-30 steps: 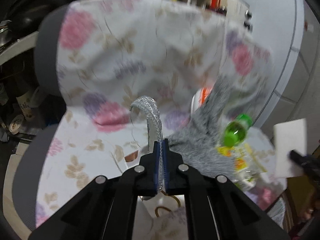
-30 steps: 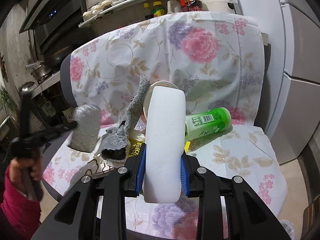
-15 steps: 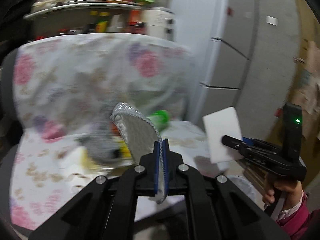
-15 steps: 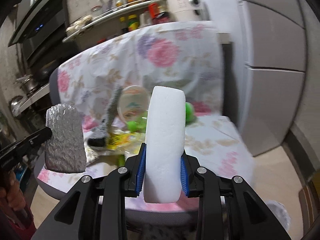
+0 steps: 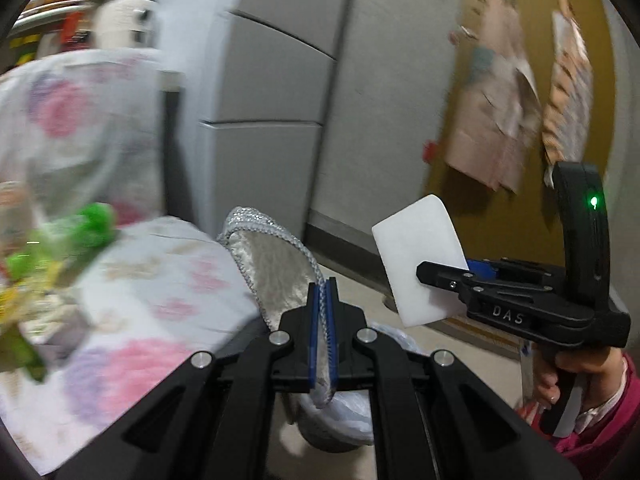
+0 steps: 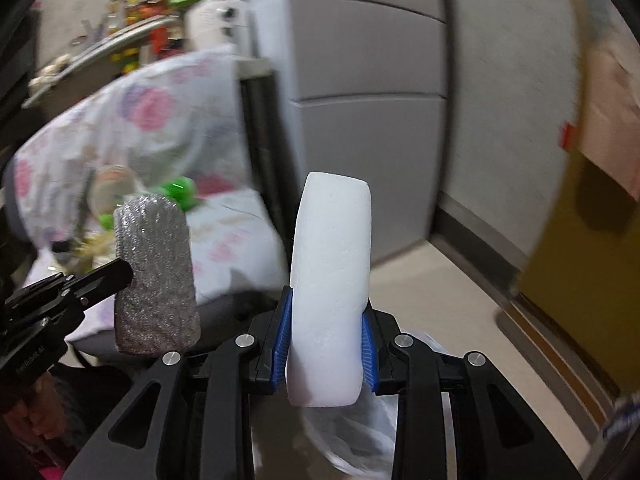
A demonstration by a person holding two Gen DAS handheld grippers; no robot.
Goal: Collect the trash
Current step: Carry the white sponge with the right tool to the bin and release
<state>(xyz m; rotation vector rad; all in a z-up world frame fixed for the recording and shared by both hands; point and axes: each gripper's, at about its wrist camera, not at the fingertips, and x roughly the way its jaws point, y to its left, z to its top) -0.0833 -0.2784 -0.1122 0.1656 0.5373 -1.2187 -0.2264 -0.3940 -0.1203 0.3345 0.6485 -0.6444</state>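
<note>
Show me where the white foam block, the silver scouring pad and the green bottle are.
white foam block (image 6: 330,292): right wrist view, middle of its narrow front face.
silver scouring pad (image 6: 154,272): right wrist view, centre of its flat side.
green bottle (image 5: 94,220): left wrist view, blurred cap end.

Floral-covered chair seat (image 5: 168,280) carries blurred clutter: green bottle (image 5: 80,226), yellow wrappers (image 5: 28,296). Pale floor (image 6: 440,300) carries a plastic-lined bin (image 5: 348,408).

Probably a home kitchen: grey refrigerator (image 6: 368,92), blurred shelf of bottles (image 6: 132,28), white rice cooker (image 6: 216,20).
</note>
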